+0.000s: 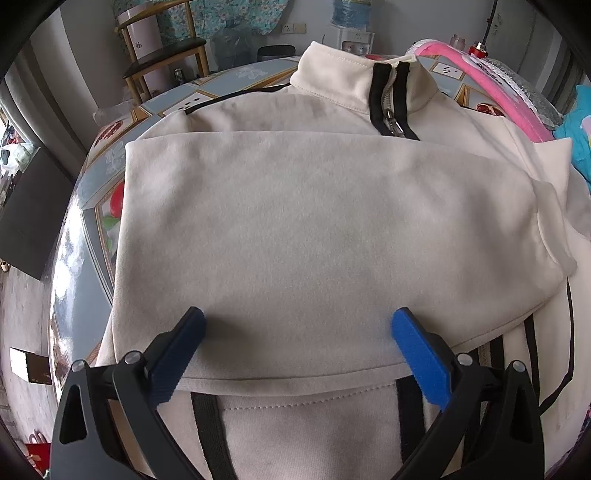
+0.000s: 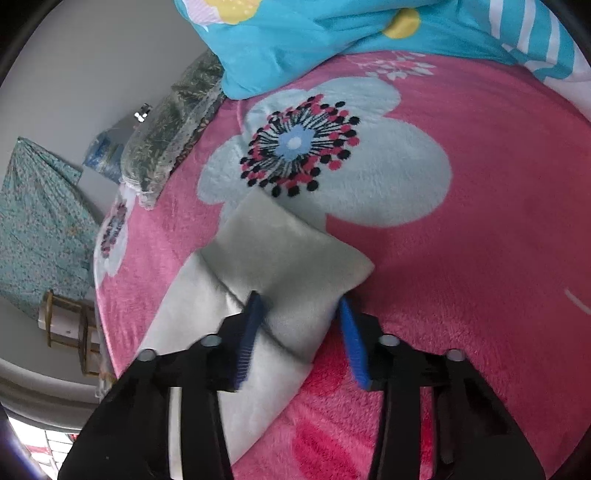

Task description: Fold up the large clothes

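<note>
A cream zip-neck top (image 1: 314, 221) with black trim lies on the table, collar (image 1: 362, 88) far from me, its lower part folded up over the body. My left gripper (image 1: 299, 317) is open, its blue fingers (image 1: 417, 354) resting on the folded layer near its near edge. In the right wrist view a cream corner of the garment (image 2: 291, 258), a folded sleeve or hem, lies on a pink floral blanket (image 2: 461, 240). My right gripper (image 2: 301, 306) is open, its fingers either side of that corner without pinching it.
The table (image 1: 92, 192) has a glossy patterned cloth; its left edge drops to the floor. A wooden chair (image 1: 166, 59) and water dispenser (image 1: 351, 29) stand behind. A pink blanket edge (image 1: 498, 92) and turquoise bedding (image 2: 369, 33) lie to the right.
</note>
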